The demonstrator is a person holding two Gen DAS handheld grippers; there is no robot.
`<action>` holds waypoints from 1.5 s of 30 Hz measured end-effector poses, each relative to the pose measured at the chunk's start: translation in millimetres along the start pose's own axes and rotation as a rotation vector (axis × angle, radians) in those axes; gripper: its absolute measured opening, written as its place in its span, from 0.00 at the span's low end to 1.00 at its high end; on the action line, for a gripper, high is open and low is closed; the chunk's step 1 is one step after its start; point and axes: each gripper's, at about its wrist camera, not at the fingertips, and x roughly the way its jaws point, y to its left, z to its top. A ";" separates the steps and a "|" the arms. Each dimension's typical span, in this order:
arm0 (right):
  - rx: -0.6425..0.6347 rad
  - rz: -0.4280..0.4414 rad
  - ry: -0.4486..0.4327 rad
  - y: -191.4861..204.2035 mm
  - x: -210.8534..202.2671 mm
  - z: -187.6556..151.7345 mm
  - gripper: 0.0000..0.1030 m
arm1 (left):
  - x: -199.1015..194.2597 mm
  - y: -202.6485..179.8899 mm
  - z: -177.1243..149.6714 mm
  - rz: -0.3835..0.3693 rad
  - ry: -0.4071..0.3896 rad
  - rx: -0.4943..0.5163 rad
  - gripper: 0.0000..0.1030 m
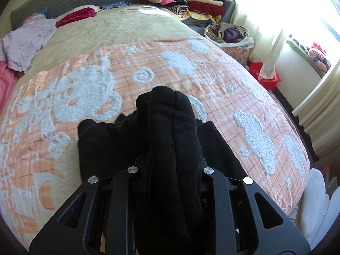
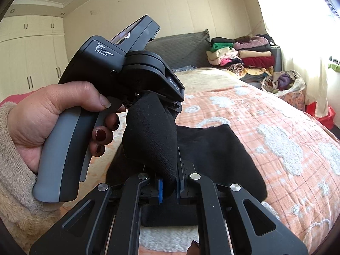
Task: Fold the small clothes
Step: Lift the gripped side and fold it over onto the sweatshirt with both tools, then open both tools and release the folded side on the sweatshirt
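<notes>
1. Right gripper: jaws pinch a fold of the black garment.
2. Left gripper, at 11 o'clock from the right one, pinches the same garment; a hand grips its handle.
3. Garment's free part drapes onto the orange patterned blanket.
4. Stacked folded clothes at 1 o'clock, well apart.

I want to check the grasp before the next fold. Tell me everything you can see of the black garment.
The black garment is a small, soft piece of knit or fleece-like fabric with a stitched seam running along the bunched part. Both grippers are shut on it: the left gripper pinches one bunched end, the right gripper another, close together. These ends are lifted, while the rest lies spread and rumpled on the orange blanket. Its exact type cannot be told.
</notes>
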 end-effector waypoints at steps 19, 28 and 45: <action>0.177 -0.001 0.068 -45.4 12.6 -17.5 0.07 | 51.3 -40.6 -5.4 0.016 0.079 0.046 0.20; 0.312 0.008 0.127 -68.8 23.8 -24.7 0.13 | 58.6 -52.3 -8.4 0.027 0.069 0.076 0.31; 0.487 0.055 0.145 -102.3 23.8 -30.5 0.37 | 8.6 2.9 -34.7 0.060 -0.035 0.031 0.52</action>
